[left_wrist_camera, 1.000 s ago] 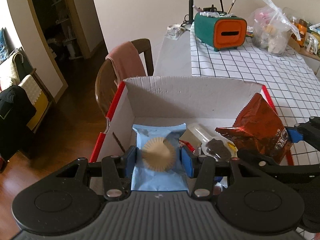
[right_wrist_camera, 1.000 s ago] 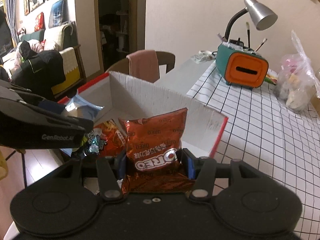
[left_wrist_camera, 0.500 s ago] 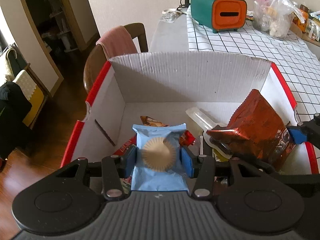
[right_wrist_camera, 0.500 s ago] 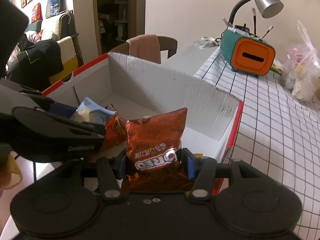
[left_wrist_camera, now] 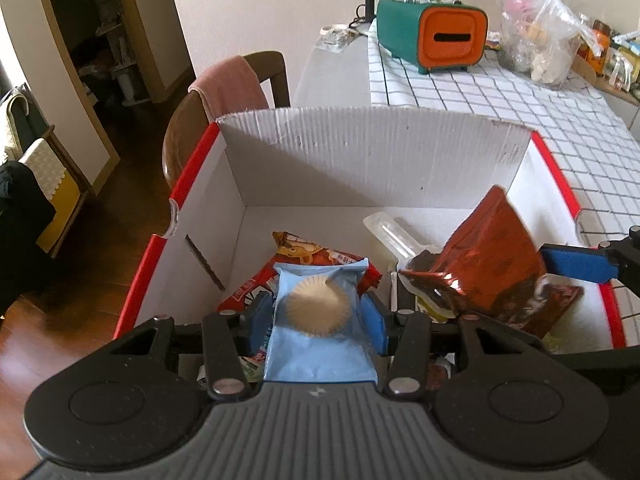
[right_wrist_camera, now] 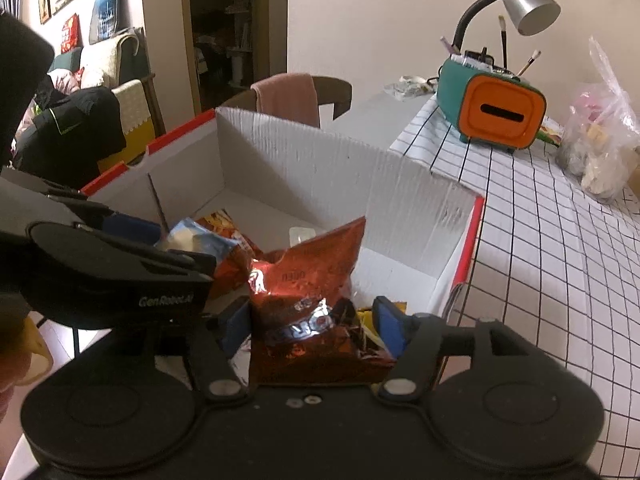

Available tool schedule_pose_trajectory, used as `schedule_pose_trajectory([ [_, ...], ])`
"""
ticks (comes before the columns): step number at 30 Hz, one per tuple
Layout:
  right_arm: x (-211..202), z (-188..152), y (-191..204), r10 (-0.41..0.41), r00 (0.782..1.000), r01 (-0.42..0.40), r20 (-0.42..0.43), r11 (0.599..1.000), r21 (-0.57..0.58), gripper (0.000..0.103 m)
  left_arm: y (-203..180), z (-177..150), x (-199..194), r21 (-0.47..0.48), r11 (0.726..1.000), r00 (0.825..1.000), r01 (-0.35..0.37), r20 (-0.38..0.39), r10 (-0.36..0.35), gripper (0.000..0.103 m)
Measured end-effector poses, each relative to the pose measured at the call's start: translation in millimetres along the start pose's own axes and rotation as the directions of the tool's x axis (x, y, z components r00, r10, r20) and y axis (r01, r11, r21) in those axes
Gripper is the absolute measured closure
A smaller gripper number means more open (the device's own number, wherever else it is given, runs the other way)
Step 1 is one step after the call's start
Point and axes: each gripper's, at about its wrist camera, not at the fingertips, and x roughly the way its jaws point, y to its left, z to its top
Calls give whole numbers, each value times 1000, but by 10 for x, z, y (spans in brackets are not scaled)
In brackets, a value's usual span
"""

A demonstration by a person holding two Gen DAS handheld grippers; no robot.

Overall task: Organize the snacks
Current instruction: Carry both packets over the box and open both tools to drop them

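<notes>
The right gripper [right_wrist_camera: 312,326] has just opened, dropping the crinkled red foil Oreo bag [right_wrist_camera: 310,304] into the red-edged white cardboard box [left_wrist_camera: 372,160], one snack stowed, while the left gripper [left_wrist_camera: 318,314] still clamps the pale-blue cake packet [left_wrist_camera: 320,320].

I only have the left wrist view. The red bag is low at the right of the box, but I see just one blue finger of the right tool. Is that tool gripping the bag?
Observer: It looks open. In the right wrist view, the right tool shows a gap with yellow wrapper in it, between the red bag and the right-hand finger pad.
Operator: And the other pad?
Observer: The left-hand pad is against the bag's crumpled edge.
Operator: How does my left tool look from there?
Observer: The left tool is seen side-on. Its blue packet pokes out past the tip, above an orange snack pack inside the cardboard box.
</notes>
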Motion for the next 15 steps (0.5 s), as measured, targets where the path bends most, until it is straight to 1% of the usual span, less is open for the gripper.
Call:
schedule_pose_trajectory([
  [4,-149,26,-45,17,999,-18,29,1000,25,27,36,12,-151,-8,1000,999,10,43,-10,43],
  [5,-198,26,-65,25,999,-26,39,999,31,24,39,12,-187,-8,1000,999,13,53,-12,39],
  [6,-236,26,-77,29,999,-31,44,999,37,23,43,11,-224,-10,1000,998,11,63,-10,36],
  [7,-274,27,-97,39,998,-41,49,998,43,21,45,8,-261,-11,1000,997,12,73,-11,34],
  [9,-356,21,-123,56,997,-59,60,997,48,20,48,4,-314,-10,1000,996,18,86,-18,32],
  [12,-473,6,-138,65,995,-68,80,997,41,17,47,-15,-401,-17,999,994,27,104,-25,28],
  [13,-508,2,-150,64,994,-68,86,997,44,15,56,-23,-424,-19,999,993,30,111,-28,27],
  [15,-578,-13,-175,68,993,-73,99,996,47,13,64,-42,-485,-26,999,991,40,126,-36,23],
])
